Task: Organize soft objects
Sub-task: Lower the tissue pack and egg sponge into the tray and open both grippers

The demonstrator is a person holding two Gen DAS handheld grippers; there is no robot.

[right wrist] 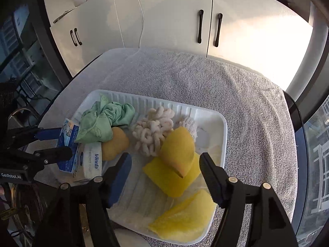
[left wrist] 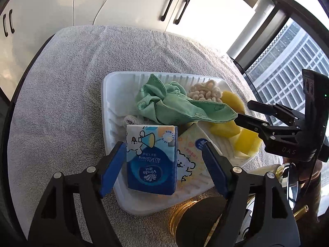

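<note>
A white ribbed tray (left wrist: 115,94) (right wrist: 218,123) on the grey towel holds the soft things: a blue Vinda tissue pack (left wrist: 152,160) (right wrist: 67,144), a pale yellow tissue pack (left wrist: 191,156) (right wrist: 92,160), a crumpled green cloth (left wrist: 170,103) (right wrist: 102,121), a cream knotted scrunchie (left wrist: 205,91) (right wrist: 153,131) and several yellow sponges (left wrist: 244,140) (right wrist: 176,160). My left gripper (left wrist: 162,168) is open, its fingers either side of the blue pack without pinching it. My right gripper (right wrist: 164,173) is open over the yellow sponges; in the left wrist view its fingers (left wrist: 253,123) reach in by the cloth's end.
A grey towel (left wrist: 61,82) (right wrist: 246,103) covers the table. White cupboard doors (left wrist: 144,0) (right wrist: 174,20) stand behind. A window (left wrist: 287,61) lies to the right. A gold-rimmed dark object (left wrist: 197,218) sits near the tray's front edge.
</note>
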